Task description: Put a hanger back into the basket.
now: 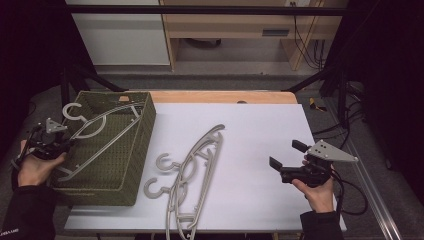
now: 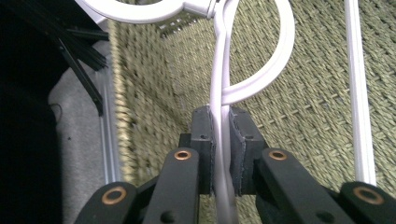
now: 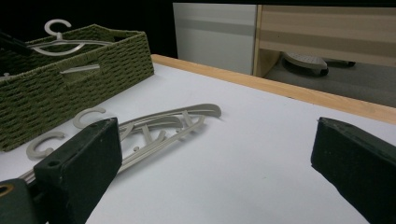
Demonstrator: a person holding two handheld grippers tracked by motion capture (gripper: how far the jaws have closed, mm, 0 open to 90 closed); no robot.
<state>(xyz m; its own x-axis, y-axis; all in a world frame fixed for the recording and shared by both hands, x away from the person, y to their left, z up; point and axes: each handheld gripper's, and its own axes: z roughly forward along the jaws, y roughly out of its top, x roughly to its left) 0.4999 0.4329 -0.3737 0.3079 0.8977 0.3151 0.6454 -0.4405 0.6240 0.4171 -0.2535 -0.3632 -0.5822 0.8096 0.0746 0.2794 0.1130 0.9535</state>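
At the left of the high view, the left gripper (image 1: 60, 145) clamps its jaws on a hanger (image 1: 95, 131) over the basket (image 1: 131, 165), seemingly to stow it, while the right gripper (image 1: 285, 161) waits with jaws spread.

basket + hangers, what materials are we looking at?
Basket: olive-green woven fibre, probably paper rope or seagrass; matte, the coarse braided weave shows in the left gripper view.
Held hanger: looks like moulded plastic, pale grey-white, smooth with a slight sheen.
Hangers on the table: same look, thin one-piece moulded arms and hooks.
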